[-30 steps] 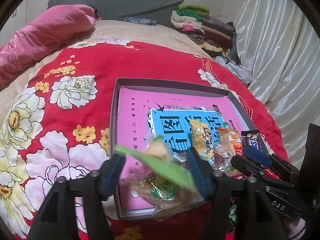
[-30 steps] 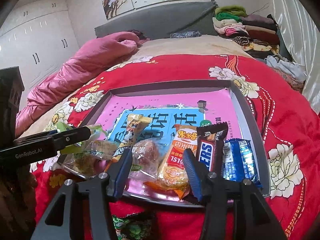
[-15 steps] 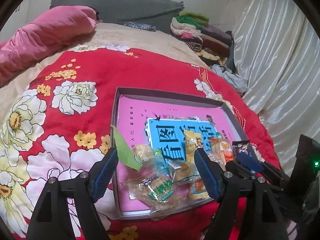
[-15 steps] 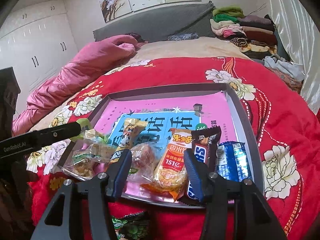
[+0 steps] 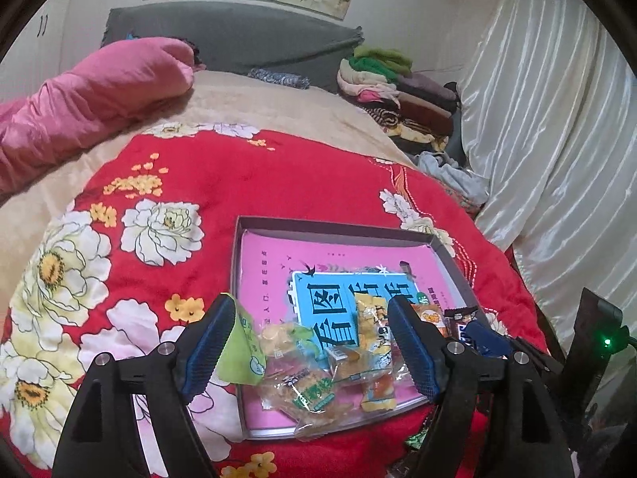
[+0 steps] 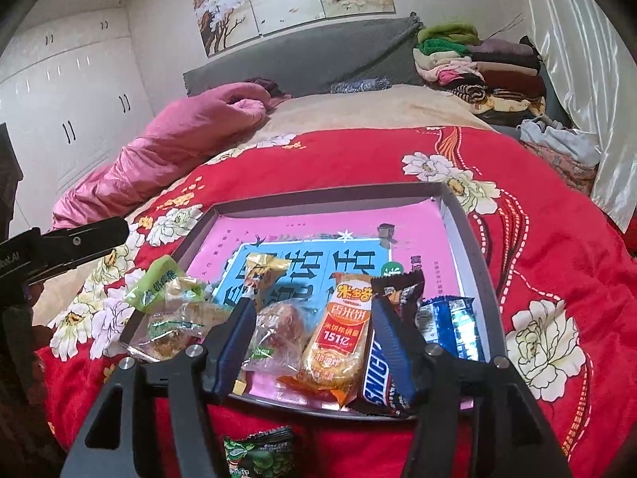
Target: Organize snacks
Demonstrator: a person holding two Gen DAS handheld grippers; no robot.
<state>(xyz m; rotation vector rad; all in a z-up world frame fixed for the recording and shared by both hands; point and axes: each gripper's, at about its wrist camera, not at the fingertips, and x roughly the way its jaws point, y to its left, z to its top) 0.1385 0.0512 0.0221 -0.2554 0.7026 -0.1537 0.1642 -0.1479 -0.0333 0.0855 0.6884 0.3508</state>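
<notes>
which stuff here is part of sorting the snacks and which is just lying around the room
Part of the job:
- shallow box
- snickers bar
- orange rice cracker pack
- blue wrapper snack
- green pastry packet
- green pea packet, outside the box on the red quilt

Just lying about:
- pink duvet
- folded clothes pile
- white curtain

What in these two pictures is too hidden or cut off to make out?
- Green packet, right view: cut off by the bottom edge; hidden behind the left gripper in the left view.
- Snickers bar: partly behind a right gripper finger.
- Print in the tray: covered by snacks.
</notes>
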